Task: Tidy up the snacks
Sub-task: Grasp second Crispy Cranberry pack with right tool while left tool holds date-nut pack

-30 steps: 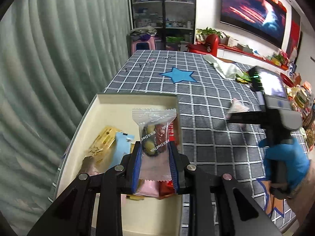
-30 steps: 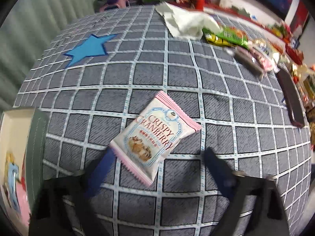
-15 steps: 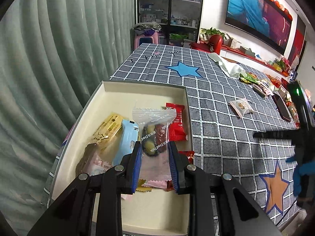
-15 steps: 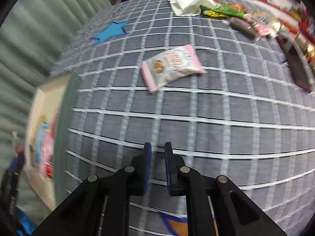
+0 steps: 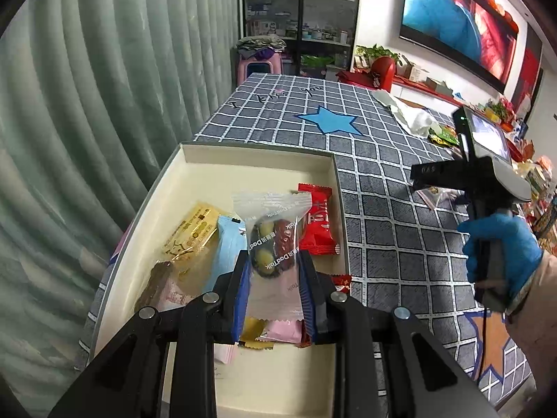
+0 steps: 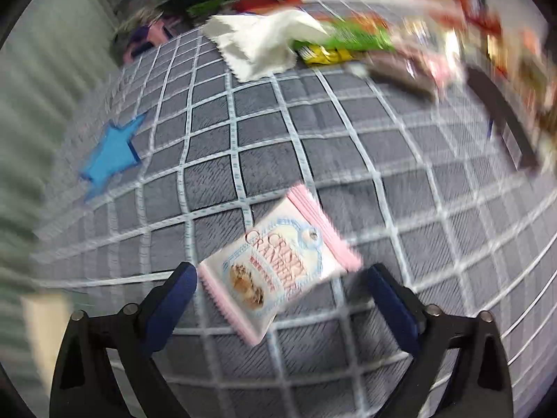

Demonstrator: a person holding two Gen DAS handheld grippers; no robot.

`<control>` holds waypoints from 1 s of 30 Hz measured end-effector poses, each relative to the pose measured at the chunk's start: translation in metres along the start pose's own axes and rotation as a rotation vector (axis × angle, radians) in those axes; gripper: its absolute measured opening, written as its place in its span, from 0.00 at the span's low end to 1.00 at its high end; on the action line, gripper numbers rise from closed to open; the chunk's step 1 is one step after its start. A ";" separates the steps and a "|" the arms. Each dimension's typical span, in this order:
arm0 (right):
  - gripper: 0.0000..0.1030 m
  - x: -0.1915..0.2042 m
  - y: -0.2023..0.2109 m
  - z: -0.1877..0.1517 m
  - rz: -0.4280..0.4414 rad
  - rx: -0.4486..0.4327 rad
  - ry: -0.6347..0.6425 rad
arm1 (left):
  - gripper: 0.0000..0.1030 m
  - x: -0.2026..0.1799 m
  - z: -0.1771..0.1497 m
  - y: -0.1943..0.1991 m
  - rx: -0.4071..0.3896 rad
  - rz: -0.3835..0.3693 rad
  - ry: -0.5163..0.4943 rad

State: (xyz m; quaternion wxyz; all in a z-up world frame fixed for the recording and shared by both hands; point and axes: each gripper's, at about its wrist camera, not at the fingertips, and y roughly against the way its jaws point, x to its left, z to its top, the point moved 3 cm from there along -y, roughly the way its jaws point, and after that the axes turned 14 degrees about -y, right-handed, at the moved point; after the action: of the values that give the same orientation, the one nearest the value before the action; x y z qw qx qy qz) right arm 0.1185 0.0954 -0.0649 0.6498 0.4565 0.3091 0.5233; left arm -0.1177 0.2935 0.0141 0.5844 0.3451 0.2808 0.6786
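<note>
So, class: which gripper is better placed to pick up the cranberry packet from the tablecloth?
Right gripper: it has just opened and straddles the cranberry packet. The left gripper already holds a clear snack packet.

Surface (image 5: pixel 383 188) covered by a grey cloth with a white grid and blue star (image 5: pixel 329 121) motifs. Lying directly on it: a shallow cream box (image 5: pixel 257 162) at the curtain-side edge, a pink-and-white cranberry snack packet (image 6: pixel 278 268) alone near the middle, and, toward the far side, a crumpled white cloth (image 6: pixel 261 43) beside a row of mixed snack packets (image 6: pixel 351 43)
</note>
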 end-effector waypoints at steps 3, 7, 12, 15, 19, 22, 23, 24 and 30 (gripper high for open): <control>0.36 0.005 0.009 -0.008 0.036 -0.008 0.079 | 0.28 -0.007 -0.002 0.000 0.005 -0.020 -0.019; 0.13 -0.028 0.024 -0.033 0.169 0.089 0.053 | 0.28 -0.026 -0.009 0.002 0.013 -0.056 -0.054; 0.13 -0.076 0.047 -0.082 0.281 0.166 0.052 | 0.28 -0.044 -0.019 0.012 0.016 -0.093 -0.070; 0.13 -0.107 0.054 -0.101 0.348 0.241 0.038 | 0.28 -0.046 -0.021 0.022 0.004 -0.099 -0.060; 0.89 -0.142 0.057 -0.081 0.324 0.217 -0.104 | 0.28 -0.046 -0.019 0.033 -0.022 -0.086 -0.054; 0.95 -0.156 0.059 -0.067 0.295 0.156 -0.171 | 0.28 -0.044 -0.018 0.033 -0.020 -0.093 -0.040; 0.95 -0.158 0.059 -0.068 0.308 0.170 -0.190 | 0.28 -0.043 -0.018 0.032 -0.019 -0.089 -0.041; 0.95 -0.154 0.053 -0.065 0.331 0.187 -0.222 | 0.28 -0.042 -0.017 0.030 -0.019 -0.085 -0.041; 0.98 -0.101 0.031 -0.032 0.285 0.150 -0.291 | 0.28 -0.033 -0.014 0.017 -0.003 -0.069 -0.034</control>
State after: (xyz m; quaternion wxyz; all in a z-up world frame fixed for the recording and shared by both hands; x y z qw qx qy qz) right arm 0.0518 0.0077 -0.0571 0.5713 0.6134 0.1825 0.5139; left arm -0.1369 0.2585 0.0145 0.6127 0.3458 0.2813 0.6527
